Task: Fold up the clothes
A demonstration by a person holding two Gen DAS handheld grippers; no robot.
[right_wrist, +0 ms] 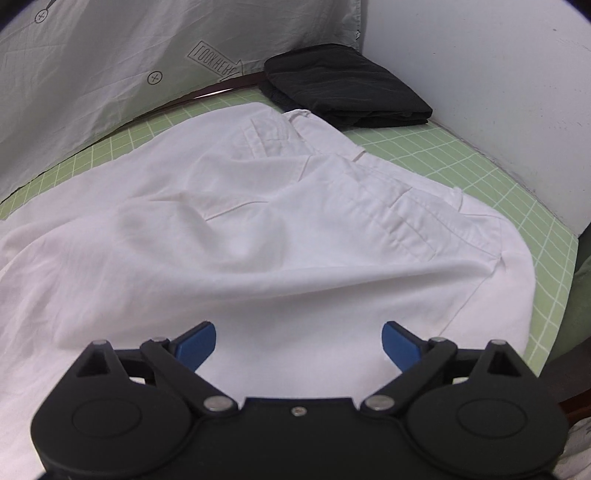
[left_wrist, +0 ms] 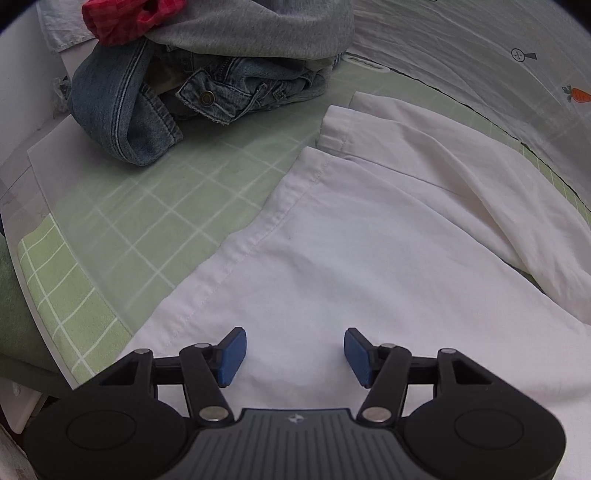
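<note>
A white garment [left_wrist: 369,240] lies spread over the green gridded mat [left_wrist: 155,206], one fold of it laid across its far side. In the left wrist view my left gripper [left_wrist: 294,354] hovers over its near part, blue pads apart, nothing between them. The right wrist view shows the same white garment [right_wrist: 258,229], rumpled, with a waistband and pocket seams at its right end. My right gripper [right_wrist: 299,345] stands wide open above its near edge, and its jaws hold nothing.
A heap of unfolded clothes sits at the mat's far left: blue denim [left_wrist: 147,107], a grey top [left_wrist: 258,29], a red piece [left_wrist: 125,18]. A folded black garment [right_wrist: 347,88] rests at the far right corner by a white wall [right_wrist: 498,74]. A printed grey sheet [right_wrist: 110,62] hangs behind.
</note>
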